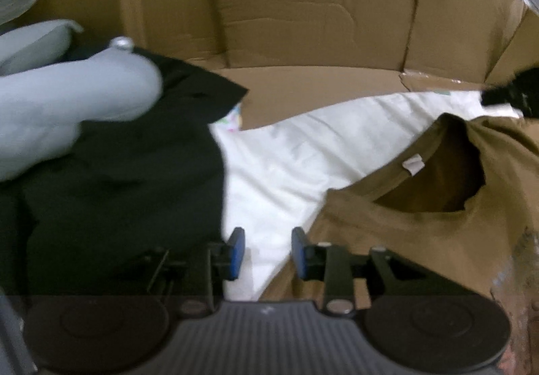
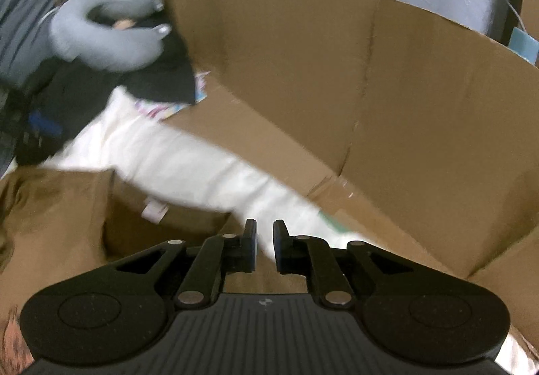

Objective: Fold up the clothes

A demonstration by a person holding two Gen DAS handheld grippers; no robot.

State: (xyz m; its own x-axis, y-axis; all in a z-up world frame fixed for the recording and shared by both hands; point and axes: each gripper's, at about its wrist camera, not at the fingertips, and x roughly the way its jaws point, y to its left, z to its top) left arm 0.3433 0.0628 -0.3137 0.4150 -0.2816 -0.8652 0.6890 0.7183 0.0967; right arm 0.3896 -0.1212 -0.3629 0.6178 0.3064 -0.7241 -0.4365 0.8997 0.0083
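A brown T-shirt point(image 1: 421, 216) lies rumpled on a white sheet point(image 1: 286, 156), its neck opening and white label facing up. My left gripper point(image 1: 267, 253) hovers open over the sheet at the shirt's left edge, nothing between its blue pads. In the right wrist view the brown T-shirt point(image 2: 57, 216) is at the lower left with its label showing. My right gripper point(image 2: 265, 248) stands open with a narrow gap above the white sheet point(image 2: 188, 162), empty. The other gripper shows as a dark shape point(image 1: 515, 92) at the far right of the left wrist view.
A black garment point(image 1: 128, 179) lies to the left with a grey neck pillow point(image 1: 67, 108) on it. Tall cardboard walls point(image 1: 303, 14) ring the work area, and a cardboard floor point(image 2: 269, 139) shows beyond the sheet. A grey-sleeved person point(image 2: 20, 24) is at the far left.
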